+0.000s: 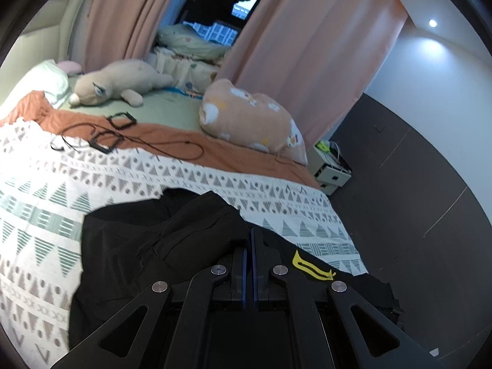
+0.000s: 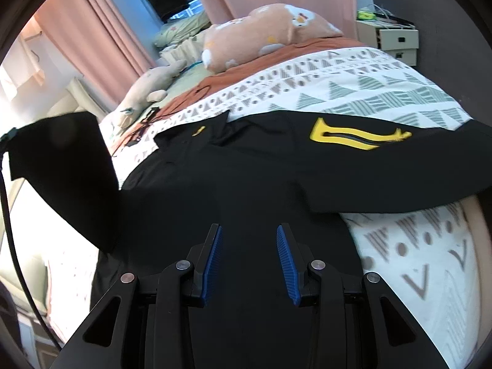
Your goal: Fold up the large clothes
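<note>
The near part of the bed (image 1: 215,181) is taken by the black shirt (image 2: 246,172), and one lifted flap of it hangs on the left side in the right wrist view. Behind it the patterned cover (image 1: 46,184) lies free. Farther back a black cable (image 1: 172,147), a plush toy (image 1: 123,83) and a pillow (image 1: 252,117) block the way.

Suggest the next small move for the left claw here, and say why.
Probably carry the pinched part across and lay it on the body of the black shirt with the yellow logo. The left claw is shut on black fabric, a flap hangs raised at the left of the right wrist view, and the right claw is open, holding nothing.
</note>
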`<state>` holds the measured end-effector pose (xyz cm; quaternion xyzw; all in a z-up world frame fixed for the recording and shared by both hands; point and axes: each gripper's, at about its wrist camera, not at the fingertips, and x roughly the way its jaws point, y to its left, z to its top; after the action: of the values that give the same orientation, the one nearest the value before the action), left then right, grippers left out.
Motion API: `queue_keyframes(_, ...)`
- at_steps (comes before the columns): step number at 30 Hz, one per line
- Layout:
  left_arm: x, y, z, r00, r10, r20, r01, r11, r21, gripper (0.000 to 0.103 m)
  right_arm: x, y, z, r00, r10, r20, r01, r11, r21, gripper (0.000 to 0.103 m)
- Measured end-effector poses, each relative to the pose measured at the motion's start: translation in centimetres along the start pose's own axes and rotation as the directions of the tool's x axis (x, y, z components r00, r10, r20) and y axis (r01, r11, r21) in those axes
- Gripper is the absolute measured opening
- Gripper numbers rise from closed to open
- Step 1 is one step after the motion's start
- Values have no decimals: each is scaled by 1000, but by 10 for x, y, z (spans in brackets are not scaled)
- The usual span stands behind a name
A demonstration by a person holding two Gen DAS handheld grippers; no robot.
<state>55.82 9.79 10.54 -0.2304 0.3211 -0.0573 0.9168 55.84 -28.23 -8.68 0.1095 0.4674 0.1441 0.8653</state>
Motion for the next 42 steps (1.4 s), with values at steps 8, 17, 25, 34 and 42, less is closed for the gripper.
queue_keyframes(8,71,-15,-45,979,-41,-200,36,999,-28,2,-13,-23,-9,996,-86,-23,86,996,-19,37)
queue_keyframes(17,82,36,-120,914,-124,-387,102,992,-77,52,0,8,-16,994,-105,-43,101,991,-85,37)
queue_keyframes(25,15,115,-126,965,-1,-261,-37,989,-142,76,40,67,-30,993,-79,-90,64,986,-156,37)
queue_keyframes(34,-41,188,-139,959,165,-231,-199,971,-133,76,112,145,-42,984,-66,-166,28,976,-218,58)
queue_keyframes(42,-68,239,-155,942,231,-242,-273,949,-155,76,174,199,-52,967,-111,-227,44,958,-282,60)
